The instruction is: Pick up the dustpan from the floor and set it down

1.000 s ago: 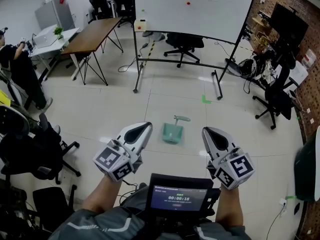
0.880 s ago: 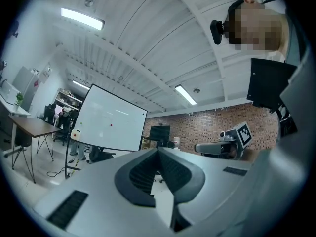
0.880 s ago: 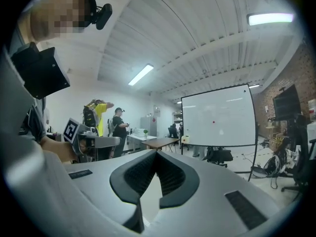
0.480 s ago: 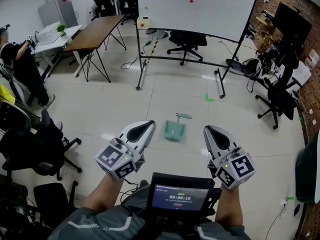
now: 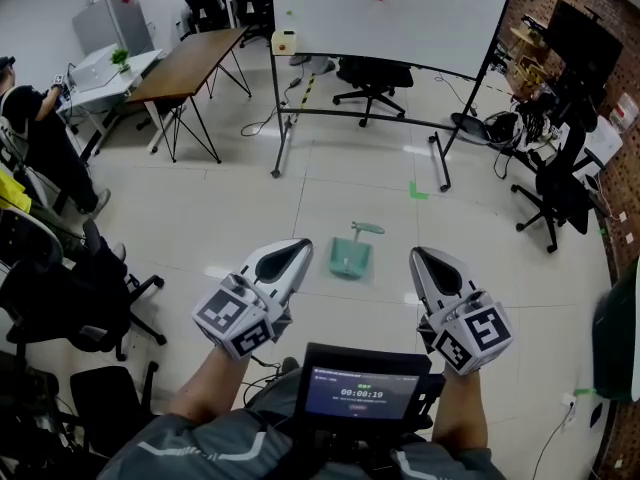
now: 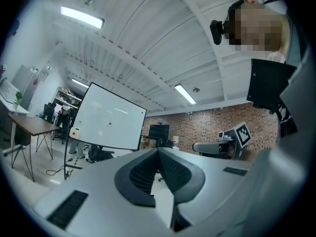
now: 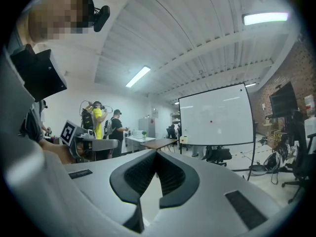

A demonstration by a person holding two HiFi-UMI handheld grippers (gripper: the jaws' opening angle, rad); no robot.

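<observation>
Ahead of both clenched, empty jaws, between left gripper (image 5: 292, 256) and right gripper (image 5: 424, 265), the teal dustpan (image 5: 349, 258) lies on the floor (image 5: 300, 193), pickup and set-down remaining.

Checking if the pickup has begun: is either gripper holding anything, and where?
Nothing is held. Left gripper and right gripper both have jaws shut and empty; the dustpan lies untouched on the floor.

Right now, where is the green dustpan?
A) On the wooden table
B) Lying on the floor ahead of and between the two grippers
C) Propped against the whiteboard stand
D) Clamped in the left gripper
B: the head view shows the dustpan flat on the floor, apart from the left gripper and the right gripper, whose jaws are both shut on nothing.
</observation>
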